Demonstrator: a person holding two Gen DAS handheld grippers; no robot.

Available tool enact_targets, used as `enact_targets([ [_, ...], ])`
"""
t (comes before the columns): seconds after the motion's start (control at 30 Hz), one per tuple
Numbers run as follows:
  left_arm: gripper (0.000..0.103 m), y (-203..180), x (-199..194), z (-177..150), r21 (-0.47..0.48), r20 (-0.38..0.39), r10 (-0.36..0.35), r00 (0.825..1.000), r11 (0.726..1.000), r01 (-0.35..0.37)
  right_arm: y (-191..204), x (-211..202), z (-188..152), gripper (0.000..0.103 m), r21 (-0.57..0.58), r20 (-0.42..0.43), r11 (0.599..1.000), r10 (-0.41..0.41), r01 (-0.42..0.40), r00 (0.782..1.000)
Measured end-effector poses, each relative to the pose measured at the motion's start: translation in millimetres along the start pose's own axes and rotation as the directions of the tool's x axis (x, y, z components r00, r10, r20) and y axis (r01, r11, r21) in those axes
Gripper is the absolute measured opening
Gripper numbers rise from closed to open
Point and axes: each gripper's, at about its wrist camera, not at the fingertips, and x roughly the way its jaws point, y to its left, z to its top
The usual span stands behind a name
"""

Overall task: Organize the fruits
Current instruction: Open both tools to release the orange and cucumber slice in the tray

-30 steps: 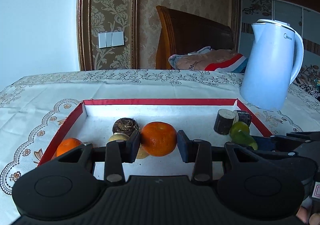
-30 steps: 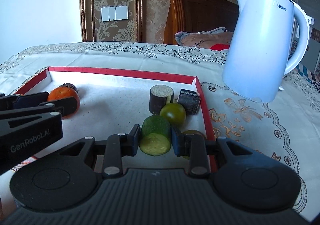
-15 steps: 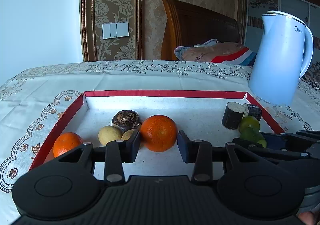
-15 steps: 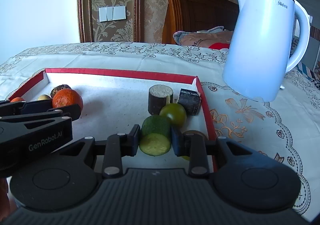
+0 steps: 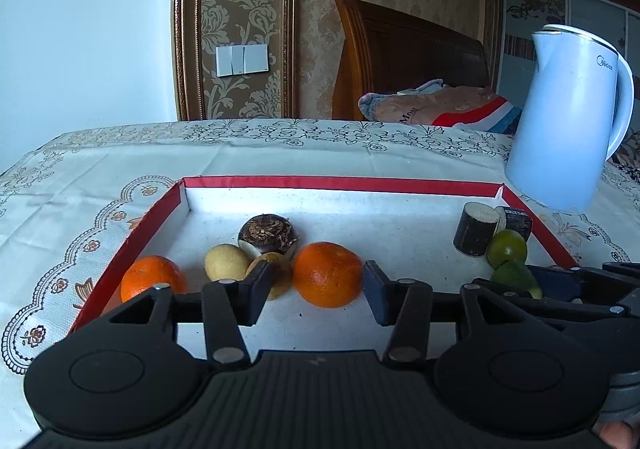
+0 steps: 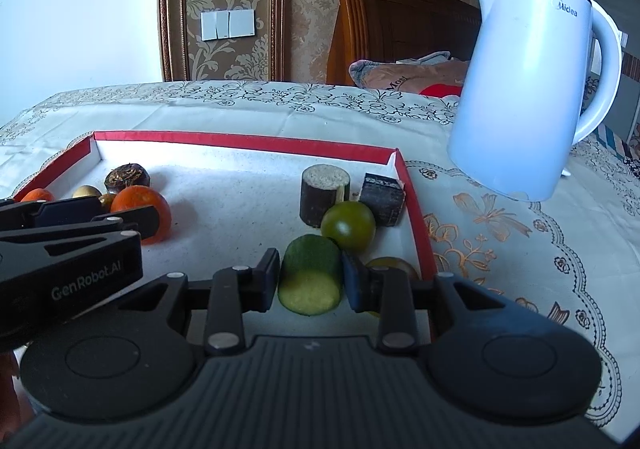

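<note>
With the jaws of the left gripper (image 5: 316,285) spread wide, bracketing a round orange mandarin (image 5: 327,274) near the middle of the shallow white tray with red walls (image 5: 340,182); leaving a clear gap on the left side, nearly touching on the right. With the jaws of the right gripper (image 6: 310,277) drawn in, pinching a short green cucumber chunk with a pale cut face (image 6: 310,277) from both sides, at the near right of the tray; not telling whether the chunk is resting on the tray floor or hanging just above it.

Lying at the tray's left: a second orange mandarin (image 5: 150,277) against the left wall, then a pale yellow round fruit (image 5: 226,262), a brown scaly round fruit (image 5: 268,235) just behind it, and a tan fruit (image 5: 280,273) half hidden by the left finger, all bunched closely together.

Clustering at the far right corner: a dark upright cylinder with a pale top (image 5: 476,229), a dark square block (image 5: 518,221) just beside it, and a round green tomato (image 5: 506,248) touching both from the near side. Peeking out behind the right gripper's right finger, against the right wall: a yellowish-brown round fruit (image 6: 390,263).

Standing just beyond the tray's far right corner on the lace-patterned cloth of the counter (image 5: 280,153): a tall white electric kettle (image 5: 568,121).
</note>
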Motion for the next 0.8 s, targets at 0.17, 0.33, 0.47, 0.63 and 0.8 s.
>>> enact_targets([
  [0.17, 0.058, 9.3, -0.5, -0.6, -0.039, -0.013, -0.003, 1.0, 0.999, 0.002, 3.7, -4.2, -3.4, 0.046, -0.009, -0.001, 1.0, 0.014, -0.014, 1.0],
  [0.33, 0.058, 13.1, -8.8, -4.6, -0.028, 0.0, 0.002, 1.0, 1.0, -0.002, 0.7, -13.4, -6.7, 0.053, 0.022, 0.001, 0.999, 0.049, -0.049, 0.999],
  [0.47, 0.061, 15.7, -19.9, -7.3, -0.028, 0.019, -0.005, 1.0, 1.0, 0.006, 1.9, -22.0, -9.9, 0.061, 0.024, 0.013, 0.998, 0.063, -0.064, 0.998],
  [0.63, 0.063, 19.0, -24.4, -7.9, -0.038, 0.026, -0.005, 1.0, 0.999, 0.006, 5.1, -23.5, -13.2, 0.064, 0.008, 0.01, 0.998, 0.061, -0.061, 0.998],
  [0.8, 0.063, 18.3, -27.2, -10.6, -0.02, 0.028, 0.004, 1.0, 1.0, -0.003, 2.4, -28.7, -15.9, 0.067, 0.029, 0.012, 0.996, 0.082, -0.082, 0.997],
])
